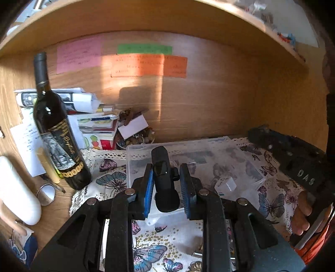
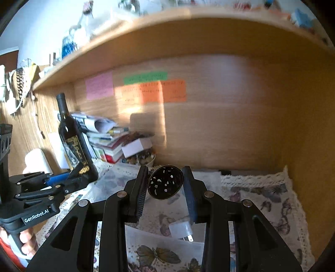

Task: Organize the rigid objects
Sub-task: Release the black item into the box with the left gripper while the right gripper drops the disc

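My left gripper [image 1: 166, 186] is shut on a black plastic handle-shaped object [image 1: 164, 177] and holds it over a clear plastic box [image 1: 188, 152] on the butterfly cloth [image 1: 113, 180]. My right gripper [image 2: 166, 186] is shut on a round black disc with small holes [image 2: 165, 182], held above the same cloth [image 2: 261, 200]. A small white plug adapter [image 2: 181, 229] lies on the cloth below the right gripper; it also shows in the left wrist view [image 1: 226, 186]. The left gripper also shows at the left of the right wrist view [image 2: 69, 182].
A dark wine bottle [image 1: 56, 129] stands at the left beside a white cylinder [image 1: 18, 190] and a small round mirror [image 1: 47, 193]. Stacked books and papers [image 1: 92, 121] and a bowl of small items [image 1: 138, 136] sit at the back. A wooden shelf [image 1: 146, 18] runs overhead.
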